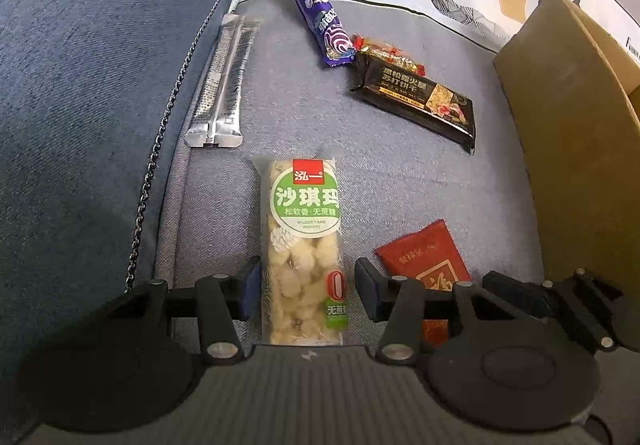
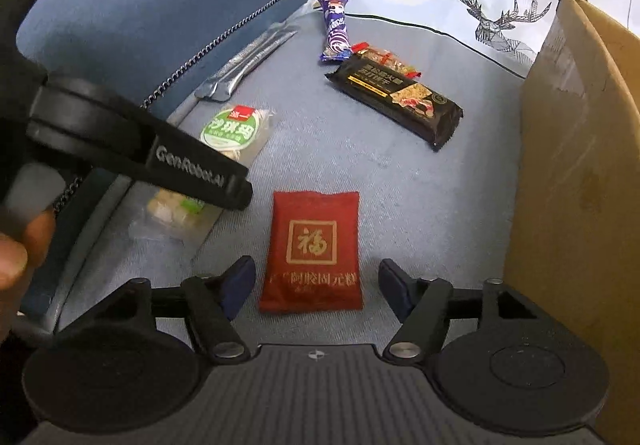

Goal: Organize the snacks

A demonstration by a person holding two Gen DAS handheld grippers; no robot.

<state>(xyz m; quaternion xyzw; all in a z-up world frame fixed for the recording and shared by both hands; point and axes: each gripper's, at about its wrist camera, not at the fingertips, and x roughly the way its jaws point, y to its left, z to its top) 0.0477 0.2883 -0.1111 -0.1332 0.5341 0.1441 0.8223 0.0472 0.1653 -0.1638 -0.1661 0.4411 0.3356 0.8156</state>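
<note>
Both snacks (clear bar (image 1: 304,253), red packet (image 2: 312,253)) lie between open tools.

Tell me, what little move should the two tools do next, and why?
Probably squeeze shut. The left tool straddles the green-label snack and the right tool straddles the red packet, both lying flat on the cushion. Gaps show beside each, so neither looks gripped. Closing would let them lift the snacks, likely toward the cardboard box.
</note>
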